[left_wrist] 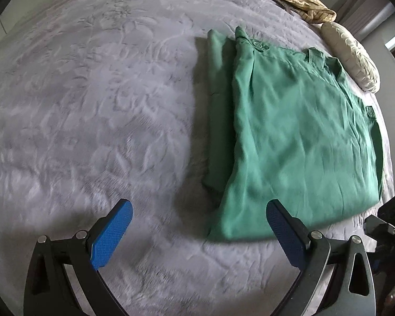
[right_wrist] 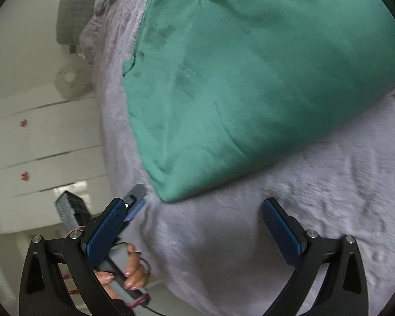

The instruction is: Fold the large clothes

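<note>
— So where does the folded green woven garment (left_wrist: 289, 131) lie?

— On the grey embossed bedspread (left_wrist: 92, 105), already several layers thick. From the left gripper (left_wrist: 200, 237) it runs from about twelve to two o'clock, with its near hem just ahead of the right-hand finger. Its long axis points away, toward the cream patterned pillow (left_wrist: 352, 55) at one o'clock.

— And from the other side?

— From the right gripper (right_wrist: 197, 231) the near corner of the cloth sits at about eleven o'clock, close ahead; the body spreads up to twelve and one.

— The jaws?

— Both pairs stand spread wide with nothing between them, only bedspread.

— Which is nearer?

— My guess is the left, whose right-hand finger nearly reaches the hem, though the right is close to its corner too. Any further fold would likely turn on catching that near edge.

— Anything unclear?

— Both views are smeared with blur. In the right view, the person's hand (right_wrist: 134, 271) shows at seven o'clock behind a finger, gripping a handle. The garment's far edge is cut off in that view, and I cannot tell the layer count.
</note>
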